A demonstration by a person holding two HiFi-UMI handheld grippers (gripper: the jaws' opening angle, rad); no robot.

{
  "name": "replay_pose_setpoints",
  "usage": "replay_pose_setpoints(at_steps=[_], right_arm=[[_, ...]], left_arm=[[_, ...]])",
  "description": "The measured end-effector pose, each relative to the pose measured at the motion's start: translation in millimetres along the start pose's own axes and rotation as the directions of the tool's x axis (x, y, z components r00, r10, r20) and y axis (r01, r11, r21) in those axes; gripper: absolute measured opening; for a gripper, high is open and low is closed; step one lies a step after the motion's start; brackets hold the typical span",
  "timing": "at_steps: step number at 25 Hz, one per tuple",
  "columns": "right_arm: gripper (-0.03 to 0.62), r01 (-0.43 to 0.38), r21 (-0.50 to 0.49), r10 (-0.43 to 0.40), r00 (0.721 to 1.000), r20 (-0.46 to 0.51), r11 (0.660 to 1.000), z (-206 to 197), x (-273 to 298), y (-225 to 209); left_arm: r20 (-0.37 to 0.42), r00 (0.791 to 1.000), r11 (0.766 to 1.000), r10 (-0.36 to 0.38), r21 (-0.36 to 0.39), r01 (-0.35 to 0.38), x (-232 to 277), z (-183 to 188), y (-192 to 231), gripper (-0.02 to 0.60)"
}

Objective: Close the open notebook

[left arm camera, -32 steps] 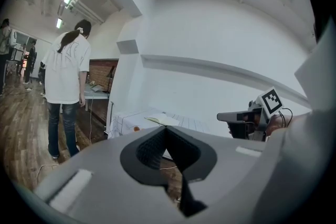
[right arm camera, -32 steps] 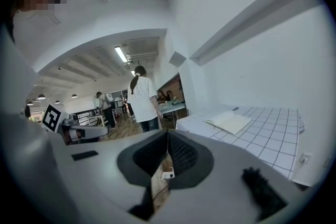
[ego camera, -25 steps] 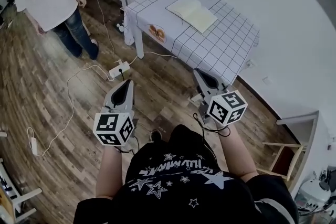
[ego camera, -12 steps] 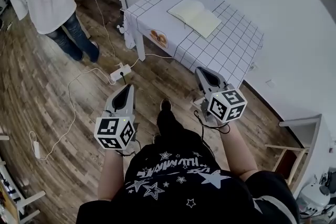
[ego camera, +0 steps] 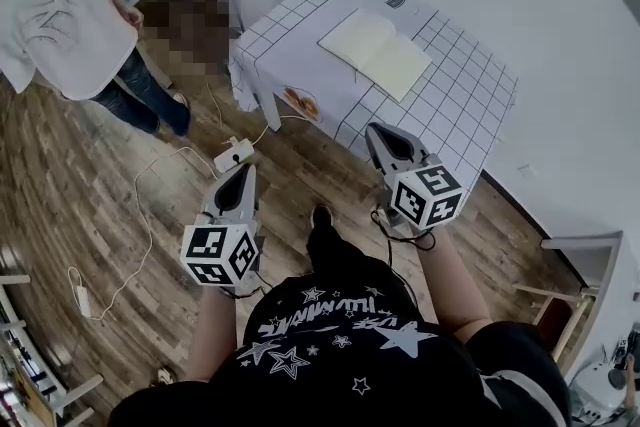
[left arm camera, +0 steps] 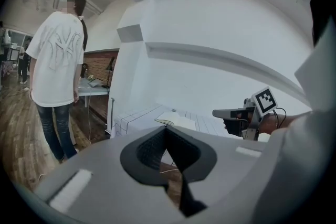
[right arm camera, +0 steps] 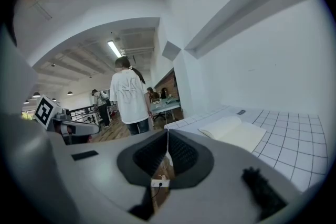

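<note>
Notebook point(ego camera: 375, 53): lies open and flat on the surface point(ego camera: 455, 110), pages up, nothing resting on it. The surface carries a white cloth with a dark grid. The notebook sits toward the far side of the surface, close to the wall. A small dark label point(ego camera: 395, 1) lies on the surface beyond the notebook and apart from it.

Left gripper point(ego camera: 240, 171): over the wood floor point(ego camera: 90, 175), short of the near edge of the surface and pointing toward it. Jaws clenched, tips meeting, nothing between them.

Right gripper point(ego camera: 384, 137): at the near edge of the surface as the head view shows it, closer to the surface than the left gripper, pointing toward the notebook. Jaws clenched, empty. It is well apart from the notebook.

Power strip point(ego camera: 232, 155): on the floor near the left corner of the surface, white cable attached.

Person in white shirt point(ego camera: 65, 15): stands on the floor to the left of the surface, back turned.
</note>
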State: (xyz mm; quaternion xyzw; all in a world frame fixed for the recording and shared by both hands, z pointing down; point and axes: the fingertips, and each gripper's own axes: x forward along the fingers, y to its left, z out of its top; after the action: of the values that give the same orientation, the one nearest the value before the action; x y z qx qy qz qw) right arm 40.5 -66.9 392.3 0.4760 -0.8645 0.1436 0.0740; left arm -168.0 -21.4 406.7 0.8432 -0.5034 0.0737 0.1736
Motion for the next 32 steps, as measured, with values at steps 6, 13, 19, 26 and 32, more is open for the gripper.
replay_pose_setpoints(at_steps=[6, 13, 19, 26, 32], right_arm=[[0.015, 0.074, 0.019, -0.074, 0.997, 0.007, 0.997, 16, 22, -63], [0.015, 0.142, 0.016, -0.142, 0.989, -0.035, 0.99, 15, 44, -120], [0.015, 0.124, 0.014, -0.122, 0.99, -0.077, 0.992, 10, 77, -145], [0.015, 0.06, 0.021, -0.058, 0.996, -0.061, 0.998, 16, 111, -147], [0.015, 0.084, -0.053, -0.087, 0.993, -0.074, 0.995, 18, 111, -140]], left_arm=[[-0.029, 0.998, 0.997, -0.054, 0.046, 0.055, 67, 23, 3, 0.008], [-0.067, 0.993, 0.995, -0.093, 0.038, 0.096, 126, 26, 2, 0.008], [-0.094, 0.992, 0.995, -0.081, 0.045, 0.086, 158, 29, 5, 0.008], [-0.099, 0.995, 0.997, -0.027, 0.069, 0.034, 167, 37, 17, 0.008], [-0.102, 0.995, 0.998, -0.01, 0.053, 0.015, 164, 44, 26, 0.008]])
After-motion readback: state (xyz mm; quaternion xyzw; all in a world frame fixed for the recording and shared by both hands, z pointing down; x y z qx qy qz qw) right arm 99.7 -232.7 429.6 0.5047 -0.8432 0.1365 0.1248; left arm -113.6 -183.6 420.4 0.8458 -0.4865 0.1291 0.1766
